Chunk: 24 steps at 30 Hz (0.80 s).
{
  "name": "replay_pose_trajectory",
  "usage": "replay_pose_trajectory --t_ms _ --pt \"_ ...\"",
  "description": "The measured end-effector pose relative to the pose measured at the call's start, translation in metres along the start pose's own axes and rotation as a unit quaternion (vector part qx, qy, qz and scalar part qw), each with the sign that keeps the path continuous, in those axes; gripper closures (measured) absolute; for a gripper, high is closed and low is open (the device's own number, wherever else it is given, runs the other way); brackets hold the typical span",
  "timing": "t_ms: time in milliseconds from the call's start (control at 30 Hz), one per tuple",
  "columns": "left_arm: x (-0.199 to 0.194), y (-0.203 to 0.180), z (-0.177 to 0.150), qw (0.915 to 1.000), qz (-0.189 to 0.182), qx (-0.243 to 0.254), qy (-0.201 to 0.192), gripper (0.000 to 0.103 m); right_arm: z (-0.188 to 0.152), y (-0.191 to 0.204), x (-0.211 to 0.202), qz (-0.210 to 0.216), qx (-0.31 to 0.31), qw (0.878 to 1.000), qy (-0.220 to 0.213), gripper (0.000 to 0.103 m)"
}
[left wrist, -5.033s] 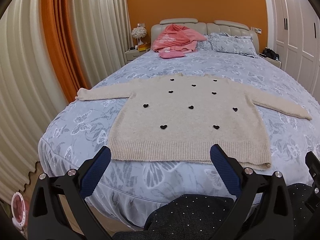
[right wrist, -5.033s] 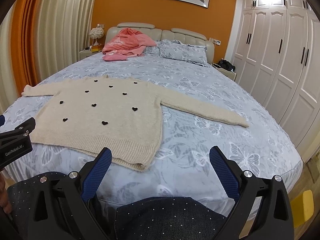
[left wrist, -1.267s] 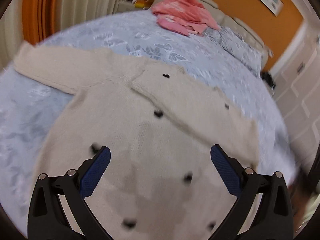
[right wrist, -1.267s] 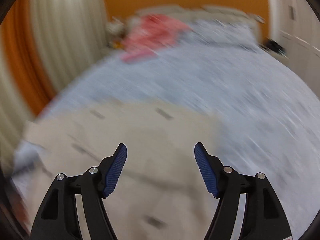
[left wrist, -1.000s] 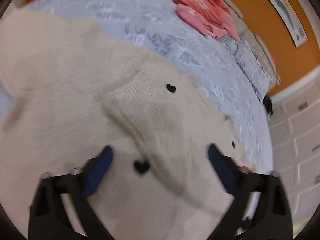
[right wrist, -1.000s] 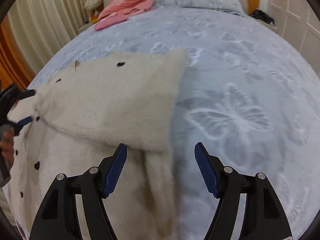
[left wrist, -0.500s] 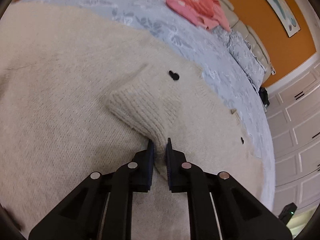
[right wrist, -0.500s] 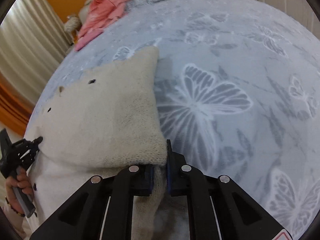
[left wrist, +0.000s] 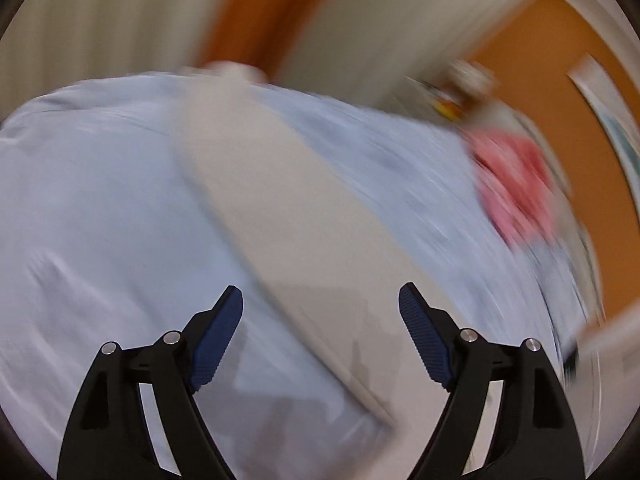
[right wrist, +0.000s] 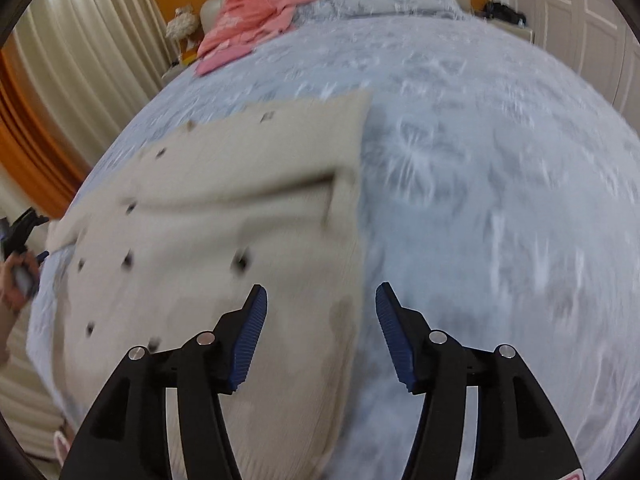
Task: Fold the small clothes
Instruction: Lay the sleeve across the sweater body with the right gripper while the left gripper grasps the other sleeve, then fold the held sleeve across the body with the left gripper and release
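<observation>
A cream knit sweater (right wrist: 224, 240) with small black hearts lies flat on the bed. Its right sleeve is folded across the body. My right gripper (right wrist: 320, 320) is open and empty, hovering over the sweater's right edge. In the blurred left wrist view the sweater's left sleeve (left wrist: 288, 208) stretches out over the bedspread, and my left gripper (left wrist: 320, 328) is open and empty just above its near part. The left gripper also shows at the far left of the right wrist view (right wrist: 22, 236), beside the sleeve end.
The bed has a pale blue butterfly bedspread (right wrist: 500, 200). A pink garment (right wrist: 256, 12) lies by the headboard, also in the left wrist view (left wrist: 516, 184). Cream and orange curtains (right wrist: 52, 80) hang on the left. White wardrobe doors (right wrist: 592, 12) stand on the right.
Both grippers have opened and let go of the folded right sleeve. The left gripper has swung left toward the outstretched left sleeve. The right gripper has drawn back.
</observation>
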<state>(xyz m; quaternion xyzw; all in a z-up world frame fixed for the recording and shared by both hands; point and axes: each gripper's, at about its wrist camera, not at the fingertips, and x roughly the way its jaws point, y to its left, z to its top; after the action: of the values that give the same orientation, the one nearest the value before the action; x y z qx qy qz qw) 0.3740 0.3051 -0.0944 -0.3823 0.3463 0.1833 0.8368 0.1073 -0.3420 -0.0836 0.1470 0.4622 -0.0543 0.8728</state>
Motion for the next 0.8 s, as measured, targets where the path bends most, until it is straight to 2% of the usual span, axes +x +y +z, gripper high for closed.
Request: replay_pose_trajectory --t_ms 33,133,200,233,267,300,333,367,400,467,533,600,633,667,700,733,767,800 --pt "0.008 0.022 0.024 0.9989 0.026 -0.038 -0.005 0.025 -0.007 0.005 -0.003 -0.002 -0.004 1.0 0.007 0.047" --pt "0.03 0.053 0.056 0.9929 0.051 -0.108 0.004 0.025 -0.019 0.018 -0.005 -0.007 -0.013 1.0 0.024 0.047" --pt "0.048 0.064 0.059 0.9894 0.057 -0.13 0.027 0.026 -0.022 0.026 -0.005 -0.013 -0.018 0.999 0.033 0.046" --pt "0.05 0.061 0.059 0.9901 0.061 -0.125 0.016 0.026 -0.023 0.029 -0.005 -0.017 -0.019 0.999 0.036 0.045" --pt "0.051 0.055 0.06 0.9922 0.06 -0.11 0.006 0.034 -0.023 0.033 -0.004 -0.017 -0.019 0.999 0.039 0.045" --pt "0.06 0.044 0.062 0.9961 0.037 -0.077 0.022 0.074 -0.021 0.035 -0.004 -0.017 -0.017 0.999 0.039 0.045" --pt "0.07 0.033 0.061 0.9969 0.028 -0.054 0.049 0.095 -0.019 0.038 -0.004 -0.017 -0.017 0.999 0.038 0.045" --pt "0.075 0.023 0.062 0.9967 0.038 -0.034 0.064 0.094 -0.017 0.04 -0.005 -0.016 -0.017 0.999 0.037 0.045" --pt "0.071 0.015 0.065 0.9979 0.038 -0.021 0.048 0.095 -0.015 0.043 -0.006 -0.016 -0.018 0.999 0.033 0.045" --pt "0.05 -0.019 0.063 0.9995 0.014 0.027 0.01 0.095 -0.011 0.048 -0.009 -0.013 -0.017 0.999 0.025 0.045" --pt "0.019 -0.072 0.051 0.9933 -0.029 0.111 -0.019 0.096 -0.007 0.053 -0.013 -0.009 -0.019 1.0 0.015 0.045" --pt "-0.025 -0.128 0.023 0.9748 -0.095 0.196 -0.047 0.096 -0.005 0.058 -0.013 -0.008 -0.019 1.0 0.012 0.045" --pt "-0.053 -0.16 -0.003 0.9577 -0.148 0.242 -0.049 0.095 -0.005 0.059 -0.013 -0.007 -0.015 1.0 0.011 0.045" --pt "-0.072 -0.182 -0.027 0.9421 -0.185 0.277 -0.04 0.095 -0.004 0.059 -0.013 -0.001 -0.008 1.0 0.01 0.044" --pt "-0.087 -0.201 -0.055 0.9261 -0.215 0.309 -0.025 0.094 -0.004 0.06 -0.013 0.004 -0.004 1.0 0.011 0.044" --pt "-0.1 -0.221 -0.096 0.9061 -0.241 0.347 0.002 0.088 -0.004 0.06 -0.013 0.008 0.0 1.0 0.012 0.044" --pt "-0.102 -0.229 -0.126 0.8942 -0.254 0.368 0.024 0.08 -0.003 0.06 -0.013 0.008 0.0 1.0 0.013 0.044" --pt "-0.1 -0.237 -0.173 0.8774 -0.263 0.396 0.066 0.066 -0.002 0.06 -0.014 0.008 -0.001 1.0 0.013 0.044"
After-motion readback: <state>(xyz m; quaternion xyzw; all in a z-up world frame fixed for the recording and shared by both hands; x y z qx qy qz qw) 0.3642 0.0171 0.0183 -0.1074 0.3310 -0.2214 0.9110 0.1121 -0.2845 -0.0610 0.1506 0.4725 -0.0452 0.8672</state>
